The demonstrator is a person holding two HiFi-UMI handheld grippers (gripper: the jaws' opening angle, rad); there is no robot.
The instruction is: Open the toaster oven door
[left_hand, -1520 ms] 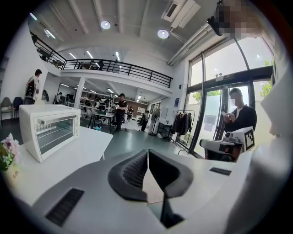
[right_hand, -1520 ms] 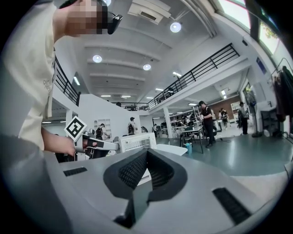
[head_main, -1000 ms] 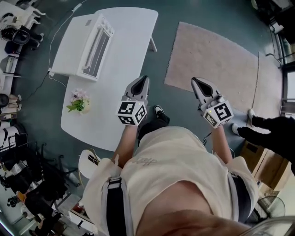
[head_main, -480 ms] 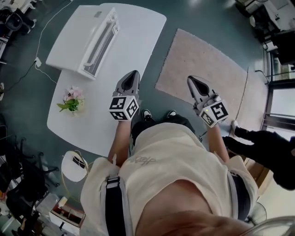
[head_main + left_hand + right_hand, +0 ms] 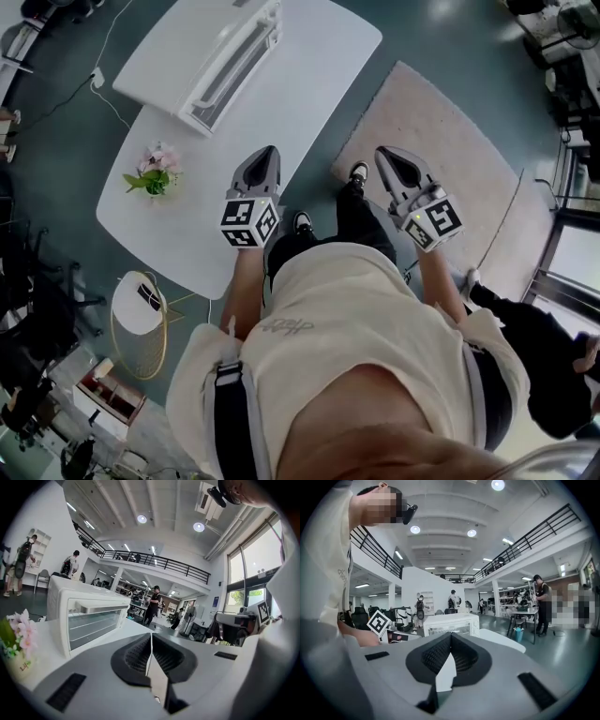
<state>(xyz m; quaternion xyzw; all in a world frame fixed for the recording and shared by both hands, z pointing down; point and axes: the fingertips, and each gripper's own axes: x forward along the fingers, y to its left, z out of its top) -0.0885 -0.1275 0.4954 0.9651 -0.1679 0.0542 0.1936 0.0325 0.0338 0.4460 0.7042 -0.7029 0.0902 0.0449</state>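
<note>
The white toaster oven (image 5: 211, 58) stands at the far end of a white table (image 5: 309, 66), its glass door closed. In the left gripper view the oven (image 5: 86, 618) is ahead to the left, with its door handle (image 5: 101, 606) along the top edge. In the right gripper view the oven (image 5: 451, 623) is small and straight ahead. My left gripper (image 5: 265, 157) hangs over the table's near edge, shut and empty, well short of the oven. My right gripper (image 5: 389, 161) is shut and empty, off the table to the right, above the floor.
A small pot of pink flowers (image 5: 153, 172) sits on the table left of my left gripper. A beige rug (image 5: 441, 150) lies on the floor to the right. A round side table (image 5: 136, 305) stands at the lower left. People stand far off in the hall.
The person has stepped closer, so the table and oven sit nearer the grippers and further right in view. Both grippers stay shut at the same spacing.
</note>
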